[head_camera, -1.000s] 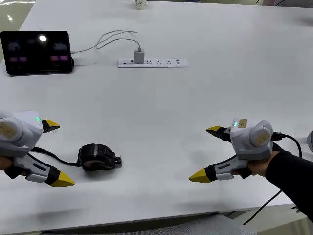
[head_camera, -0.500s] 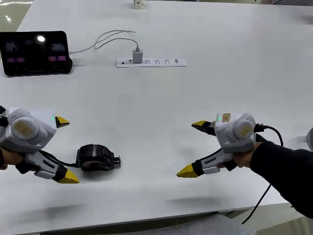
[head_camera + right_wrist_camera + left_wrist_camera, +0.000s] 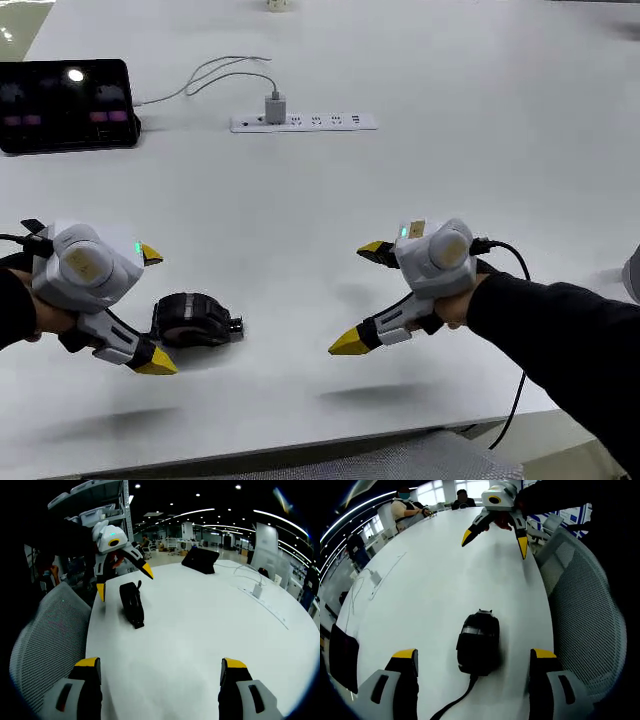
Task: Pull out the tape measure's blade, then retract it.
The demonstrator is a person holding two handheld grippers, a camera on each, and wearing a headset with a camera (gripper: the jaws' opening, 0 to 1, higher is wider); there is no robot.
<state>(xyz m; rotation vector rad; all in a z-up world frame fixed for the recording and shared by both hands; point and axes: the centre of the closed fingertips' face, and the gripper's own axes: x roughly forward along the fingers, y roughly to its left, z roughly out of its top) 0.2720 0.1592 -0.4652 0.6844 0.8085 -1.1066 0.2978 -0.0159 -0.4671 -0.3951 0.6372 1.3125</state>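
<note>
Left gripper view puts tape measure (image 3: 478,642) within released left tool (image 3: 474,655); right tool (image 3: 358,295) released.

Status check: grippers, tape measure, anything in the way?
Left gripper open, tape measure just ahead of its jaws, ungripped, blade in. Right gripper open over bare table. Power strip and tablet sit far back, off the path.

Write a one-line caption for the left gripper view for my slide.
Open left gripper framing a black tape measure on the white table, the open right gripper beyond.
</note>
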